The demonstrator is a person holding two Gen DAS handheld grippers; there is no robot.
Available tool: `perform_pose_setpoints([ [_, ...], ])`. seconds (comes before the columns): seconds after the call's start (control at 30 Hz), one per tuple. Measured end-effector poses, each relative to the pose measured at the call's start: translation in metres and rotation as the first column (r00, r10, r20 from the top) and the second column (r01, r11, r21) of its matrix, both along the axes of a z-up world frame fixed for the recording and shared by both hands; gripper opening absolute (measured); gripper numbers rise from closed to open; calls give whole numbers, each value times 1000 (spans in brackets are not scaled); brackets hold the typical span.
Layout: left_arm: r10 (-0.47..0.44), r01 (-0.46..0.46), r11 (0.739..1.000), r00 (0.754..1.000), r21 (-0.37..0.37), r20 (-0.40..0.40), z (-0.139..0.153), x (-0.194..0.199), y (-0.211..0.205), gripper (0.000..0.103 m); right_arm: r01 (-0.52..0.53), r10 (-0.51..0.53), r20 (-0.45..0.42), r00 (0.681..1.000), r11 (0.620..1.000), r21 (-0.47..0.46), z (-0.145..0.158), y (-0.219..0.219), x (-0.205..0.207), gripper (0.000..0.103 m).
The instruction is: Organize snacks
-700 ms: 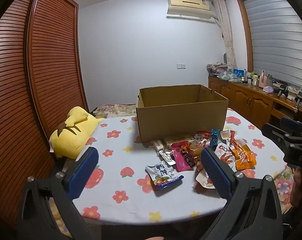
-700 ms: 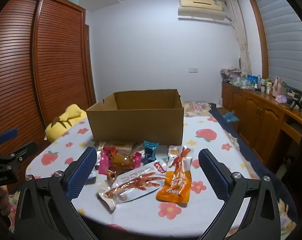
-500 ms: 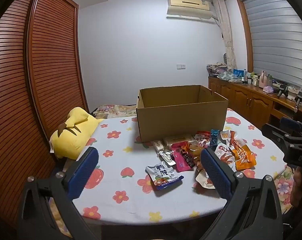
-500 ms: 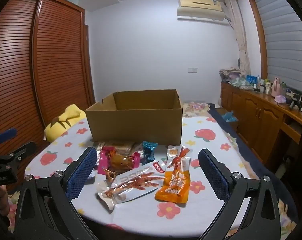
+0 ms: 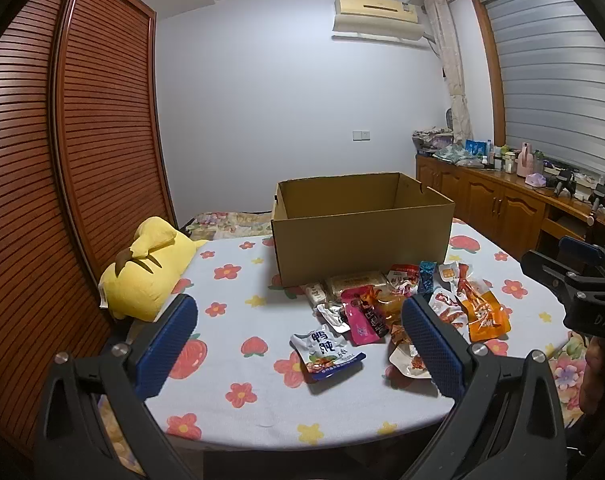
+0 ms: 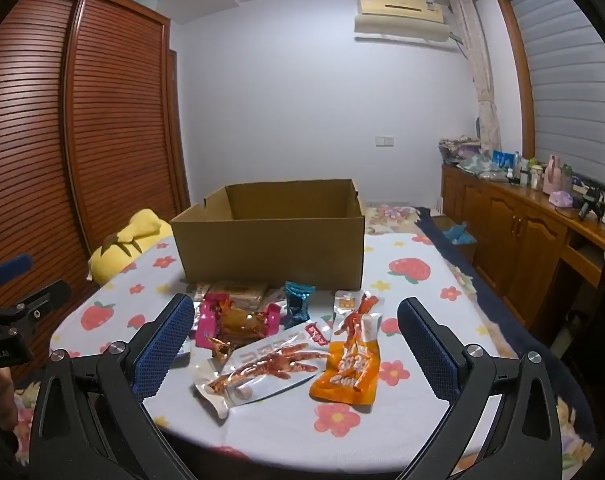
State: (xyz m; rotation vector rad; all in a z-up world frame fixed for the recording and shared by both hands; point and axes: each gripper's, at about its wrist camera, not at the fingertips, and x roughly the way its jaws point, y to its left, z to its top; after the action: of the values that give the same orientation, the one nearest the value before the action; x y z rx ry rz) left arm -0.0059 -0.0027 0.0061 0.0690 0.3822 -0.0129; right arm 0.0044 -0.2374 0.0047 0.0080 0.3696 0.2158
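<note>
Left tool point(image 5: 298, 326) spread wide, nothing between its blue pads point(image 5: 170, 340), held above the near edge of the bench point(image 5: 230, 412). Just beyond it, a white packet point(image 5: 326, 350) lying flat, alone, nearest of the snacks. To its right and farther off, a pink packet point(image 5: 364, 316) and the rest of the heap.

Right tool point(image 6: 296, 340) likewise spread wide and empty, raised over the near right part of the bench. Between its pads in view, but lying on the cloth: a long clear packet point(image 6: 262, 368) and, touching it on the right, an orange packet point(image 6: 352, 364). Behind those, a small blue packet point(image 6: 298, 304), upright, close to the box point(image 6: 270, 248).

Box open-topped, cardboard, at the far middle of the bench, snacks strewn along its near wall. Inside not visible.

Yellow plush point(image 5: 146, 276) at the bench's left edge, against a slatted wardrobe point(image 5: 62, 184). Sideboard point(image 6: 514, 236) along the right wall, crowded with bottles.
</note>
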Motion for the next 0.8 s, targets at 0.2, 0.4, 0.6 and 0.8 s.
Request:
perform_pose_setpoints([
  [0.2, -5, 5, 1000, 1000, -2, 2, 2, 1, -1, 103, 1, -1, 1, 1000, 1000, 0, 0, 0, 0, 103],
  [0.4, -7, 7, 1000, 1000, -3, 7, 3, 0, -1, 103, 0, 0, 2, 1000, 1000, 1, 1, 0, -1, 103],
  [0.6, -9, 9, 1000, 1000, -4, 9, 3, 0, -1, 103, 1, -1, 3, 1000, 1000, 0, 1, 0, -2, 103],
  [0.8, -9, 9, 1000, 1000, -5, 13, 5, -1, 0, 103, 0, 0, 4, 1000, 1000, 0, 1, 0, -2, 103],
])
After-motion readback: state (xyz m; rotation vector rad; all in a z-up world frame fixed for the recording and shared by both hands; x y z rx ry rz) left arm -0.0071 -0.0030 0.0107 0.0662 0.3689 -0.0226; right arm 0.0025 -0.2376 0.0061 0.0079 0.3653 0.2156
